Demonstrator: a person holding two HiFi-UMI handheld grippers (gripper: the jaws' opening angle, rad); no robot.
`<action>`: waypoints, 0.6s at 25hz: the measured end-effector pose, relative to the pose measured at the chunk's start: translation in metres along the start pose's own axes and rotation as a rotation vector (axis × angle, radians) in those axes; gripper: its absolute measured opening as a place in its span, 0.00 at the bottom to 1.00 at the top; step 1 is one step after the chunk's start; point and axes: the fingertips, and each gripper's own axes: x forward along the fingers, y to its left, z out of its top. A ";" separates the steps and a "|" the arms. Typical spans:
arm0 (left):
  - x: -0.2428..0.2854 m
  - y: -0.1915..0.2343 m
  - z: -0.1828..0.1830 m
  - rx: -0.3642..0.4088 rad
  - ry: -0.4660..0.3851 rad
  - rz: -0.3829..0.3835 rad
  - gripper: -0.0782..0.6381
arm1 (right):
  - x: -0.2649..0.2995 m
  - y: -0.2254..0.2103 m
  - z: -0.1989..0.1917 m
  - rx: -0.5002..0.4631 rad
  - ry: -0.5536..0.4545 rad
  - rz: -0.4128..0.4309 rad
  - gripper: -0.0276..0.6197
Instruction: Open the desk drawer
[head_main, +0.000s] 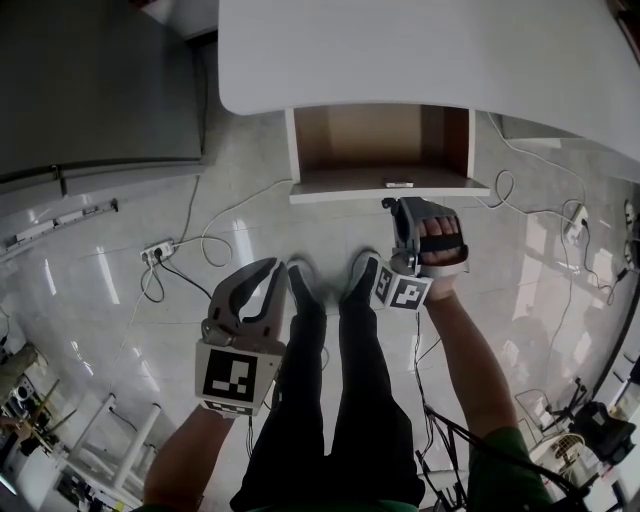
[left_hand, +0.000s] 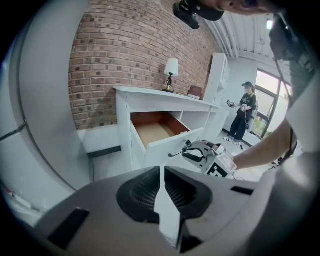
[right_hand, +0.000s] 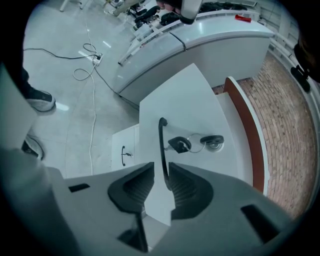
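1. White is the top of the desk (head_main: 420, 50) below me. Under its edge the drawer (head_main: 360, 135) stands open, with its brown wooden inside showing behind a white front.
2. My right gripper (head_main: 393, 207) is at the middle of that front, tips at the dark handle (head_main: 398, 183). My right hand (head_main: 440, 240) is wrapped round the gripper's body.
3. In the right gripper view the thin black bar of the handle runs down between my jaws. They are drawn in close on it. The bar lies against one pad, and a sliver of white drawer front shows beside the other.
4. Just beside the handle, a key (right_hand: 179, 145) hangs by a ring from the lock (right_hand: 216, 142) in the drawer front.
5. My left gripper (head_main: 277, 264) hangs well apart from the drawer, over the floor (head_main: 100, 300) and next to my left shoe (head_main: 303, 282). Its jaws are brought together with only a thin pale slit between the pads, and they hold nothing.
6. The left gripper view looks across at the desk from the side. The drawer juts out of it, and a lamp (left_hand: 171, 72) stands on the top in front of a brick wall (left_hand: 120, 55). Another person (left_hand: 245, 117) stands farther off, by a bright opening.
7. The floor is pale and glossy. Cables (head_main: 215, 240) trail across it to a power strip (head_main: 158, 250) on my left.
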 end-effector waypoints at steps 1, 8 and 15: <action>0.000 0.000 0.000 0.005 -0.006 0.002 0.15 | -0.002 0.000 0.000 0.007 -0.002 0.000 0.18; -0.002 -0.001 0.007 0.018 -0.031 0.006 0.15 | -0.027 -0.012 -0.007 0.057 -0.003 0.002 0.19; -0.020 0.000 0.043 0.034 -0.101 0.037 0.15 | -0.069 -0.062 -0.016 0.098 0.002 -0.003 0.18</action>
